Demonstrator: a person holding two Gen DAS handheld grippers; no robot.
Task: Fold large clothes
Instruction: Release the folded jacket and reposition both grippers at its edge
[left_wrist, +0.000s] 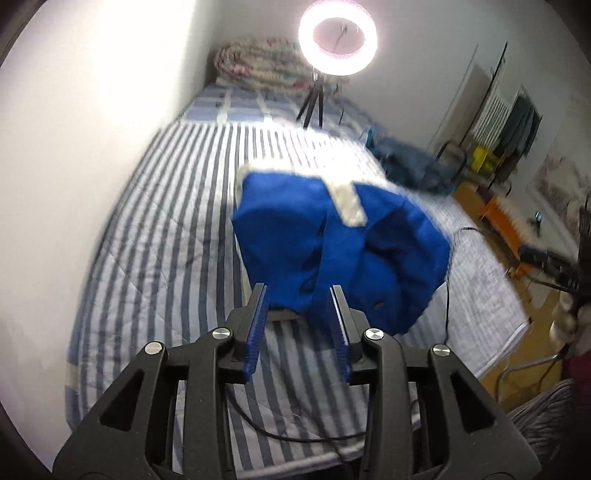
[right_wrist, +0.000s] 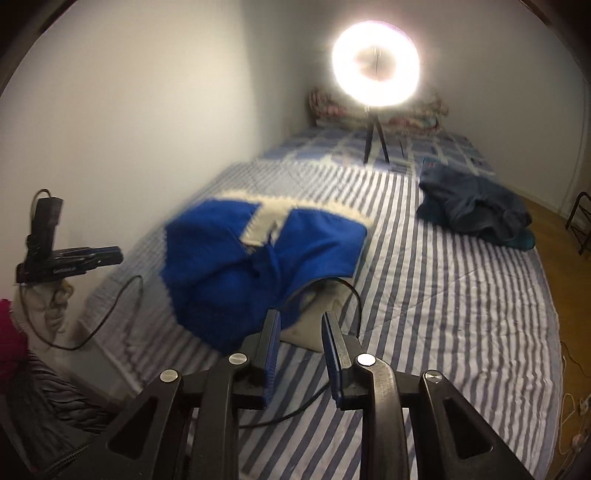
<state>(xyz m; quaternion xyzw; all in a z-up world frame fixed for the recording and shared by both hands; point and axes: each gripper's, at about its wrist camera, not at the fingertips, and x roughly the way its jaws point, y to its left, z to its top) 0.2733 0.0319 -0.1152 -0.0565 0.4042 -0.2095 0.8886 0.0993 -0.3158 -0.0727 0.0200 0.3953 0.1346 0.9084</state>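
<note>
A bright blue garment with a white band (left_wrist: 332, 236) lies bunched on the striped bed (left_wrist: 166, 240); it also shows in the right wrist view (right_wrist: 251, 258). My left gripper (left_wrist: 300, 291) is open and empty, its fingertips just at the garment's near edge. My right gripper (right_wrist: 301, 317) is open and empty, close above the garment's near right edge. The left gripper also shows at the left of the right wrist view (right_wrist: 110, 254).
A dark blue garment (right_wrist: 472, 210) lies heaped at the bed's far right. A lit ring light on a tripod (right_wrist: 375, 70) stands at the far end before folded floral bedding (left_wrist: 258, 62). A black cable (right_wrist: 332, 387) crosses the near bed. White wall to the left, wooden floor to the right.
</note>
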